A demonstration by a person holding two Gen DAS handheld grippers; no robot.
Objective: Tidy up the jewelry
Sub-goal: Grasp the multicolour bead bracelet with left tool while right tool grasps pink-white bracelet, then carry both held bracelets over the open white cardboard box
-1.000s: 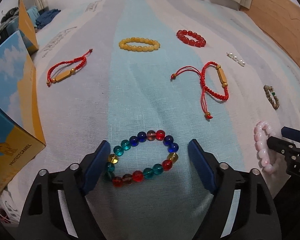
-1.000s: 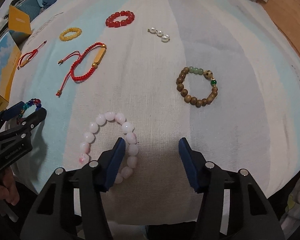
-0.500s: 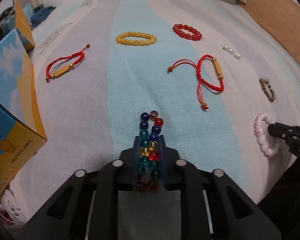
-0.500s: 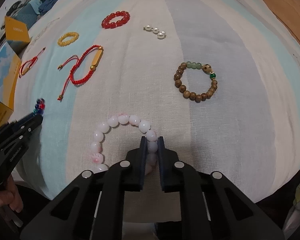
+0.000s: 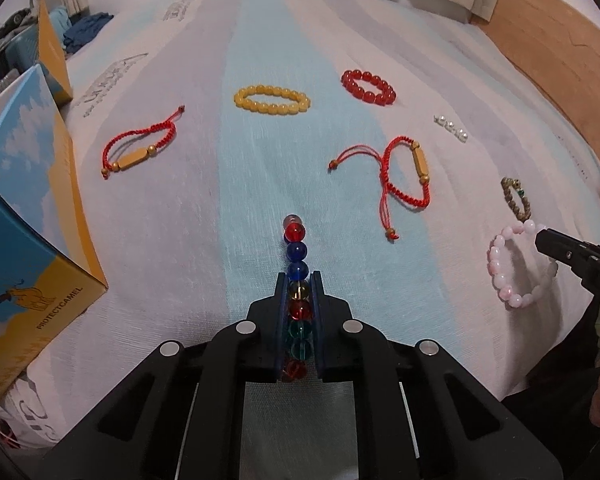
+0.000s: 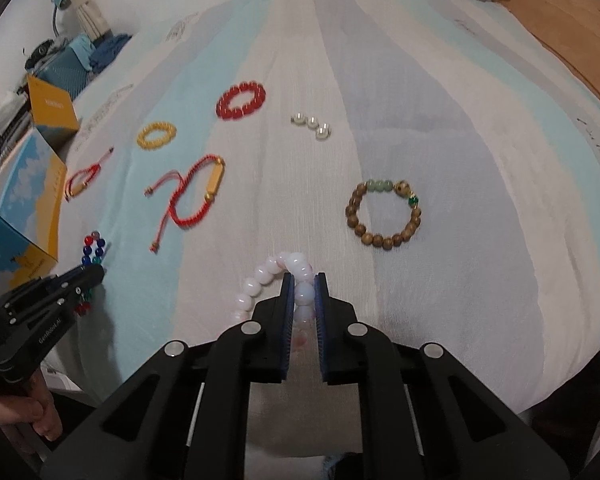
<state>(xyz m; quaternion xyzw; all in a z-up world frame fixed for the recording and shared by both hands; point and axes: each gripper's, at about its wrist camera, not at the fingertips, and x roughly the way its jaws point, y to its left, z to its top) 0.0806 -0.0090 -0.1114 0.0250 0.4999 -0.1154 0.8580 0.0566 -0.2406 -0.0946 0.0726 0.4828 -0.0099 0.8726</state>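
My left gripper point(image 5: 298, 280) is shut on the multicoloured glass-bead bracelet point(image 5: 296, 254), which hangs squeezed flat and juts forward above the cloth; it also shows in the right wrist view point(image 6: 93, 246). My right gripper point(image 6: 303, 280) is shut on the pink bead bracelet point(image 6: 278, 276), lifted off the cloth; it also shows in the left wrist view point(image 5: 512, 268). Still lying on the striped cloth are a yellow bead bracelet point(image 5: 272, 99), a red bead bracelet point(image 5: 368, 86), two red cord bracelets point(image 5: 140, 148) point(image 5: 404, 176), a wooden bead bracelet point(image 6: 384, 214) and a short pearl piece point(image 6: 312, 125).
A blue and orange cardboard box point(image 5: 24, 216) stands at the left edge of the cloth, with a smaller orange box point(image 5: 52, 52) behind it. A wooden headboard point(image 5: 548, 60) runs along the far right. Clothes and clutter point(image 6: 76, 52) lie at the far left.
Both grippers closed from open: the left on the multicoloured bracelet, the right on the pink one. Both bracelets have since been raised off the cloth.
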